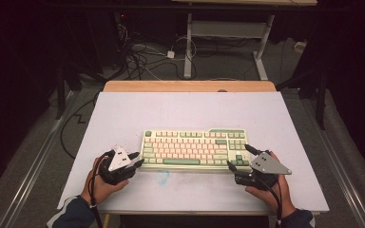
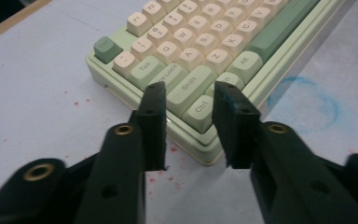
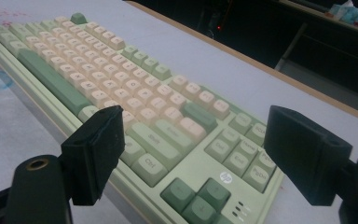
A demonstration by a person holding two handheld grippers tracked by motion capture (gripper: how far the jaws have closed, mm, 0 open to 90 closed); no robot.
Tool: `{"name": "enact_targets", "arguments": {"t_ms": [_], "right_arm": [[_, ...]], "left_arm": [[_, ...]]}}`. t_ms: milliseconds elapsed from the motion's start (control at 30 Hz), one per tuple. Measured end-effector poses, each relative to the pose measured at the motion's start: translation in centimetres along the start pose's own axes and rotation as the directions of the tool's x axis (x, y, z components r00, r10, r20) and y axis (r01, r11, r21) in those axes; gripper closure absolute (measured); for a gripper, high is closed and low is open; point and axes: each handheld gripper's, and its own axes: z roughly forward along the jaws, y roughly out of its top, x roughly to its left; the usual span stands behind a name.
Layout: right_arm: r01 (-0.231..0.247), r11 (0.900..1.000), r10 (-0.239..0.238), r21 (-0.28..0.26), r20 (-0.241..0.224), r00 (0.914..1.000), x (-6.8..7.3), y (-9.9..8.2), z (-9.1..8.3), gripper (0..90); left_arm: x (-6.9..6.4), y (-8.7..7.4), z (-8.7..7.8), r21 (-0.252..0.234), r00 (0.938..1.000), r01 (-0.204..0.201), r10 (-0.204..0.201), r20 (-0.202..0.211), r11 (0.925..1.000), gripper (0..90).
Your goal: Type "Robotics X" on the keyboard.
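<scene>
Framing the keyboard (image 1: pixel 195 148) from both ends; it lies flat mid-table on the white board (image 1: pixel 123 109) | left gripper (image 2: pixel 189 100): jaws narrowed but apart, straddling the near-left corner by the Ctrl key, pads not pressing | right gripper (image 3: pixel 191 149): jaws wide apart over the arrow-key end, gripping nothing

white table top (image 1: pixel 185 109), floor cables (image 1: pixel 142 57), blue stain (image 1: pixel 163 176)

A white rectangular tabletop (image 1: pixel 123 114) edged with pale wood at its far side is lit from above. Beyond it, tangled dark cables (image 1: pixel 138 59) lie on grey carpeted floor (image 1: pixel 228 66), beside a white metal desk frame (image 1: pixel 228 33). The surroundings are left dark.
</scene>
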Motion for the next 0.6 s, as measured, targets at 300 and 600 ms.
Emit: {"name": "enact_targets", "arguments": {"t_ms": [300,600], "right_arm": [[-0.009,0.9998,0.008,0.02,0.006,0.9999,-0.2,-1.1,-0.6,21.0],[-0.003,0.9997,0.003,0.025,-0.002,1.0,0.1,-1.1,-0.4,21.0]], "left_arm": [[-0.3,0.8,0.3,0.045,0.9999,-0.001,0.0,0.011,0.999,87.7],[-1.8,2.3,2.2,0.078,0.9991,-0.009,0.006,0.041,0.9969,87.6]]}}
